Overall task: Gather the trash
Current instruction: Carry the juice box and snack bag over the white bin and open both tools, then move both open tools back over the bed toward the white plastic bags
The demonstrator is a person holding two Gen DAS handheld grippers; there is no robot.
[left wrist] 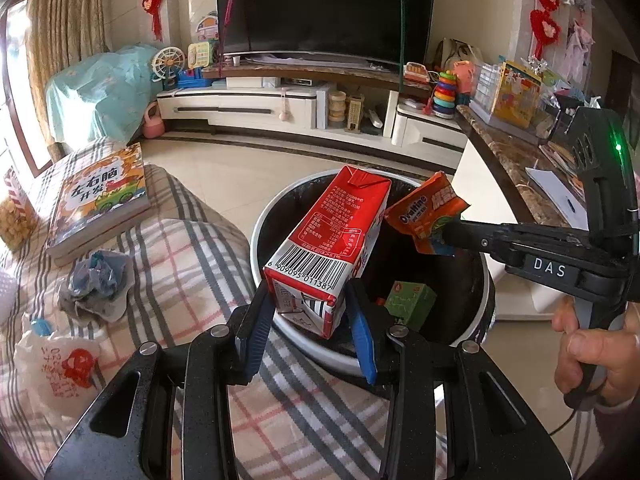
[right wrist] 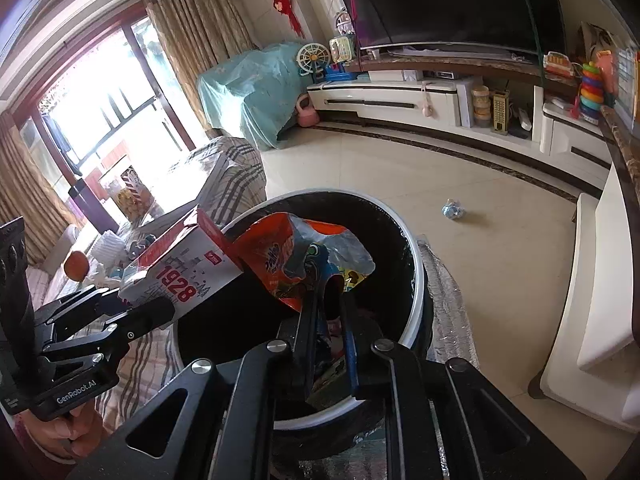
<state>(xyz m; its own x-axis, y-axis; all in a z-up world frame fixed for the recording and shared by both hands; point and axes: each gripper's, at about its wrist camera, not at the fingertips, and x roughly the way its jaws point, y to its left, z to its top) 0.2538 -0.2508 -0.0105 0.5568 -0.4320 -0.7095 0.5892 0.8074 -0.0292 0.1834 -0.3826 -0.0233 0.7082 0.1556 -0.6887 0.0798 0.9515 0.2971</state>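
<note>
My left gripper (left wrist: 308, 308) is shut on a red and white milk carton (left wrist: 332, 236) and holds it over the rim of a round black bin (left wrist: 264, 224) with a white rim. My right gripper (right wrist: 330, 292) is shut on an orange snack wrapper (right wrist: 276, 256) above the same bin (right wrist: 416, 276). The wrapper also shows in the left wrist view (left wrist: 424, 212), held by the right gripper (left wrist: 452, 232). The carton shows in the right wrist view (right wrist: 180, 276). A green box (left wrist: 412, 300) lies inside the bin.
A plaid-covered sofa (left wrist: 192, 264) holds a crumpled grey-blue wad (left wrist: 96, 284), a children's book (left wrist: 100, 196) and a white plastic bag (left wrist: 60, 368). A crumpled blue scrap (right wrist: 454, 210) lies on the tiled floor. A marble-topped counter (left wrist: 504, 156) stands to the right, a TV cabinet behind.
</note>
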